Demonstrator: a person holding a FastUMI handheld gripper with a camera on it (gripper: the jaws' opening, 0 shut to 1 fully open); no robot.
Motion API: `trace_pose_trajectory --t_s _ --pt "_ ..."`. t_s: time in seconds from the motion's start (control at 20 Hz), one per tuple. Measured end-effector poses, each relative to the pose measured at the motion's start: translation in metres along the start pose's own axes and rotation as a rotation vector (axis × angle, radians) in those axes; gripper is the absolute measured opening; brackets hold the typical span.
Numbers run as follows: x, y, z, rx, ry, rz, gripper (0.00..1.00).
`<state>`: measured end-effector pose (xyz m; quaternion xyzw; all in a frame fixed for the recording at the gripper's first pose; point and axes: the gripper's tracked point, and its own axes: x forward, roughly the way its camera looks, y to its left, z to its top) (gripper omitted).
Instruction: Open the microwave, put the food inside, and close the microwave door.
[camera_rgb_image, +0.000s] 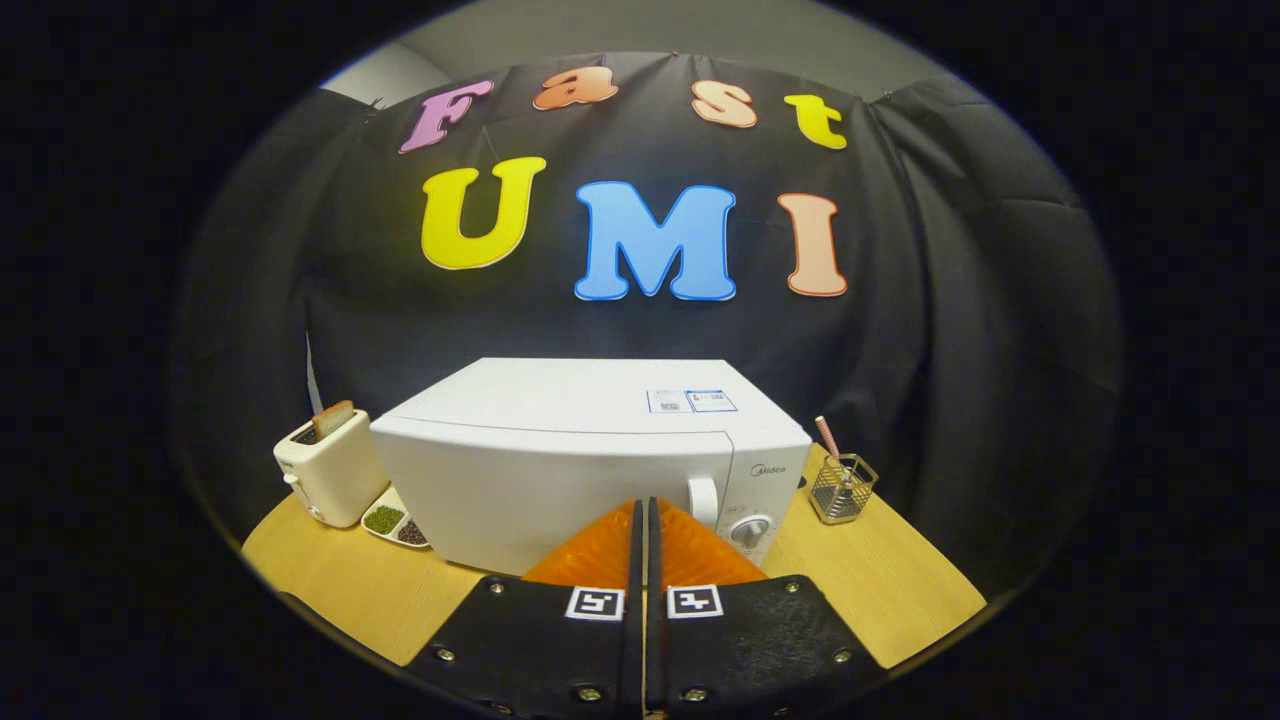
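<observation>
A white microwave (560, 460) stands on the wooden table (330, 580) with its door closed. Its door handle (703, 500) and a round dial (750, 530) are on the right side of its front. My gripper (645, 508) is shut, fingers pressed together with nothing between them, and the tips are in front of the microwave door, just left of the handle. A small white dish (395, 522) with green and dark food sits on the table to the left of the microwave.
A white toaster (328, 468) with a slice of bread in it stands at the microwave's left, behind the dish. A wire holder (843, 488) with a striped straw stands at the microwave's right. The black cloth wall hangs close behind.
</observation>
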<state>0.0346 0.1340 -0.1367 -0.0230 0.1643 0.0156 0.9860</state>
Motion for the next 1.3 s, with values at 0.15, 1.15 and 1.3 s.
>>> trace_pose_trajectory --t_s 0.15,1.15,1.3 --pt "-0.033 -0.001 0.007 0.021 -0.035 -0.021 0.02" --pt "-0.143 0.013 0.001 0.045 -0.137 0.019 0.88" --pt "-0.146 0.012 0.005 0.053 -0.149 0.024 0.88"
